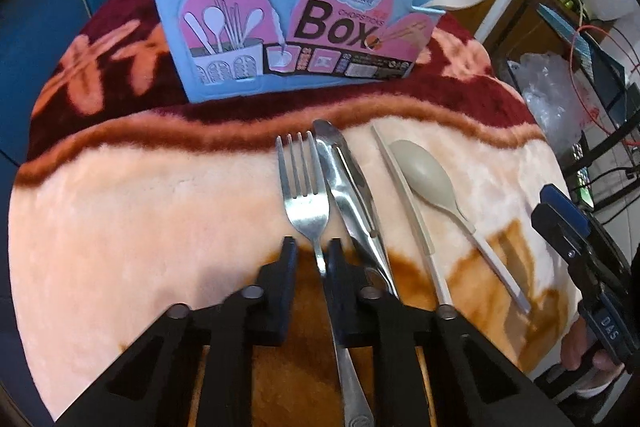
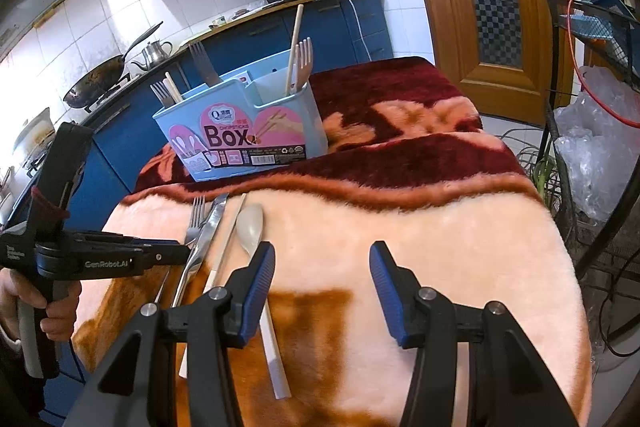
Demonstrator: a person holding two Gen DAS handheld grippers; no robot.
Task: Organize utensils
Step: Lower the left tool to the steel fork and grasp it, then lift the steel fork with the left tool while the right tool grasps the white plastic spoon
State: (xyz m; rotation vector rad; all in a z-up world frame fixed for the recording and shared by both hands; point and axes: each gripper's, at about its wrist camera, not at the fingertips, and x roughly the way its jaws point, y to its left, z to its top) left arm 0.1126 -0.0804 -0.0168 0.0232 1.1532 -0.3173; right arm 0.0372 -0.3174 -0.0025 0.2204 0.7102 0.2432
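My left tongs (image 1: 311,255) close around the neck of the metal fork (image 1: 304,203), which lies on the blanket-covered desk (image 1: 140,211) beside a knife (image 1: 348,187), while my right tongs (image 2: 322,275) hang open and empty. I should lift straight up, clear of the knife, toward the blue box (image 1: 280,27). Only the right view shows the box's compartments.

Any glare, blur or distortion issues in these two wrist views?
Left wrist: heavy fisheye bend, black corners; glare on the steel knife and fork; cutlery sharp, left gripper shut on the fork. Right wrist: window light blows out the left wall tiles; box label readable; right gripper open and sharp; edges curved.
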